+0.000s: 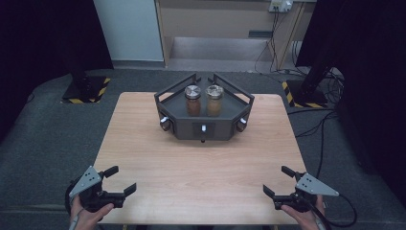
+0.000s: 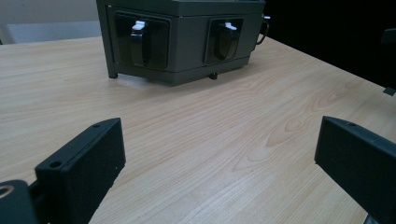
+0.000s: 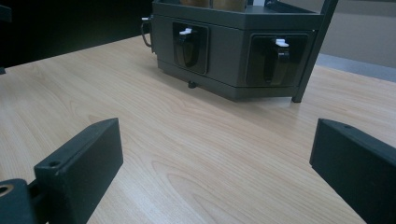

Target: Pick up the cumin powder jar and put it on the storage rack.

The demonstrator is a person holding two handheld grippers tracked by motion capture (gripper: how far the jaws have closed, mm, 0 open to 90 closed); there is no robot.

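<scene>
Left gripper (image 1: pixel 120 181) and right gripper (image 1: pixel 278 181) wide open, empty, at the desk's (image 1: pixel 143 143) near corners. Risk ahead: toppling either jar (image 1: pixel 193 100) in the dark rack (image 1: pixel 203 125) near the far edge through a careless reach.

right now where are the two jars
In the high view the two jars stand side by side, upright, on the dark rack at the far middle of the wooden table, well ahead of both open tongs.

I found no word, number or brand that I could read anywhere. The two jars (image 1: pixel 204 100) in the dark rack (image 1: pixel 184 125) at the frame's centre showed no legible label, and the rack's front carried no lettering.
</scene>
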